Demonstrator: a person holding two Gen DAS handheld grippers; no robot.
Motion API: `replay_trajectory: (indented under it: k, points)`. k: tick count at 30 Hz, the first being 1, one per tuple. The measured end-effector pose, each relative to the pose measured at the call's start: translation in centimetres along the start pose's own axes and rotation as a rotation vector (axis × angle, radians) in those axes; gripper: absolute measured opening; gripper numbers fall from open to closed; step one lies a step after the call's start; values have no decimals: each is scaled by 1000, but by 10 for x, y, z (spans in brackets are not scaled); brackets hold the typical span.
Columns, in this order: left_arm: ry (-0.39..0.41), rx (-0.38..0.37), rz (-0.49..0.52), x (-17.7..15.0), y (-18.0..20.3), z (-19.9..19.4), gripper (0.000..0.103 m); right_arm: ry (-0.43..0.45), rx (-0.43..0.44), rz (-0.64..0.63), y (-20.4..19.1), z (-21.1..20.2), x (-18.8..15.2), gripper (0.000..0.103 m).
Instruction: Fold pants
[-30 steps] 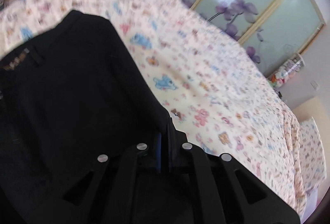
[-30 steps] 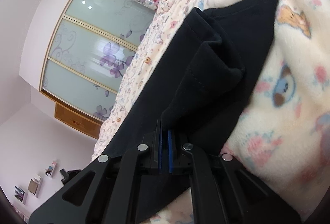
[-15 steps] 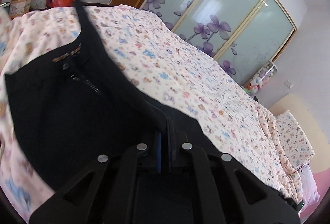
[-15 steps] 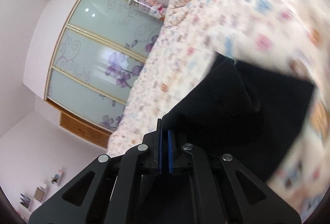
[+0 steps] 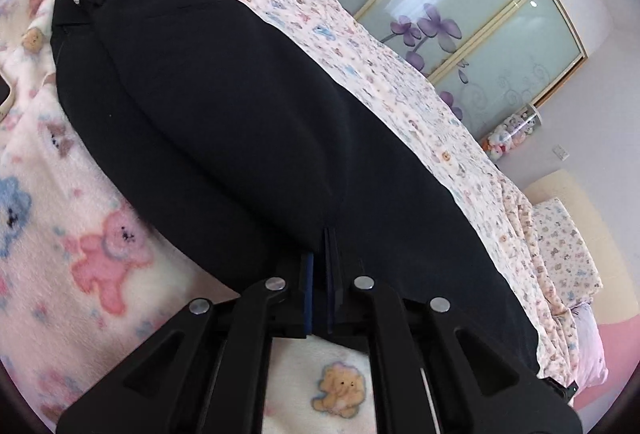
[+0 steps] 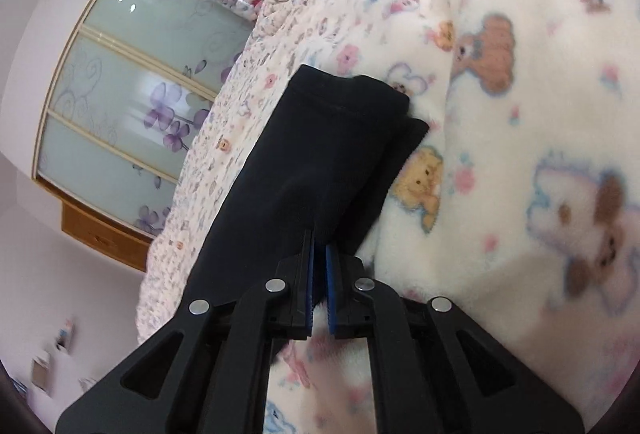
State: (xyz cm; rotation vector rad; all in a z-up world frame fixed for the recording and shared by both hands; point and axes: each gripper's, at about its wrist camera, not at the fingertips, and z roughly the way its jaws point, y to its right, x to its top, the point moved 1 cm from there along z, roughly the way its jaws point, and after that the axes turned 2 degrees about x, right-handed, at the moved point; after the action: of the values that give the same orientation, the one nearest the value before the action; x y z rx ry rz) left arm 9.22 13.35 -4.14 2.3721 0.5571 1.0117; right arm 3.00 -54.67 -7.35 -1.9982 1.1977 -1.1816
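— Pants [image 5: 240, 106], black, lie lengthwise on the blanket [image 5: 100, 254], doubled so one layer sits on the other. Where's the waist?

— At the far end in the left view, near the bed's upper left. In the right view the hems [image 6: 352, 106] lie stacked, one cuff slightly offset from the other.

— And the tongs?

— The left gripper [image 5: 320, 258] has its blue pads nearly together, pinching the near edge of the cloth. The right gripper [image 6: 318, 258] is likewise clamped on the leg edge, a thin gap between pads.

— Around them?

— A teddy-bear fleece blanket over a small-print sheet [image 5: 400, 74]. Beyond stands a wardrobe [image 6: 132, 106] with frosted doors and purple flowers, plush toys [image 5: 508, 134] beside it.
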Motion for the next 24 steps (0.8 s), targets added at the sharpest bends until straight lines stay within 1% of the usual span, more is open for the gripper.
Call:
replay_trajectory:
  k: [1,2,3,5,6,7,8,10,11,12,13,14,15,17,18,19,20,21,22,24]
  points:
    - [-3,-7,1,1,-1,-2,8,-3,-7,-9,-3,-1,0,10]
    - [0,-16,7,2,-4,-7,13,-9,-9,-21,-4,-2,-1,15]
    - [5,-23,11,3,-5,-11,27,-11,-5,-37,-5,-5,-2,20]
    - [40,-33,11,9,-12,-26,48,-5,1,-65,-11,-11,-2,38]
    - [62,-33,2,13,-17,-34,56,8,-4,-90,-14,-17,-4,43]
    - [90,-27,-18,21,-24,-43,60,20,-3,-106,-19,-21,-5,48]
    - [99,-23,-35,27,-29,-47,63,37,6,-125,-22,-26,-7,48]
    - [114,-27,-93,43,-43,-54,63,50,43,-132,-22,-32,-8,48]
    - [102,-28,-135,52,-52,-54,63,47,68,-126,-22,-34,-9,48]
    - [83,-35,-168,59,-59,-51,62,41,90,-122,-24,-36,-12,48]
    - [62,-50,-197,65,-64,-48,55,36,103,-121,-25,-37,-14,48]
    - [36,-68,-230,73,-70,-42,51,30,111,-121,-26,-38,-15,48]
    - [23,-74,-240,77,-75,-39,50,23,122,-124,-27,-39,-18,48]
    - [-36,-87,-269,86,-81,-24,50,19,126,-133,-29,-39,-21,48]
    - [-67,-78,-291,88,-86,-17,46,17,128,-136,-30,-40,-23,48]
    - [-86,-65,-314,88,-93,-14,37,15,127,-136,-30,-39,-27,48]
    - [-111,-32,-376,85,-102,-9,29,13,127,-134,-30,-40,-28,48]
    - [-116,-25,-414,82,-108,-8,21,12,129,-133,-30,-40,-28,48]
    - [-111,-35,-434,79,-111,-9,20,13,132,-134,-29,-41,-28,48]
    - [-101,-35,-430,77,-112,-8,19,16,131,-140,-29,-41,-26,48]
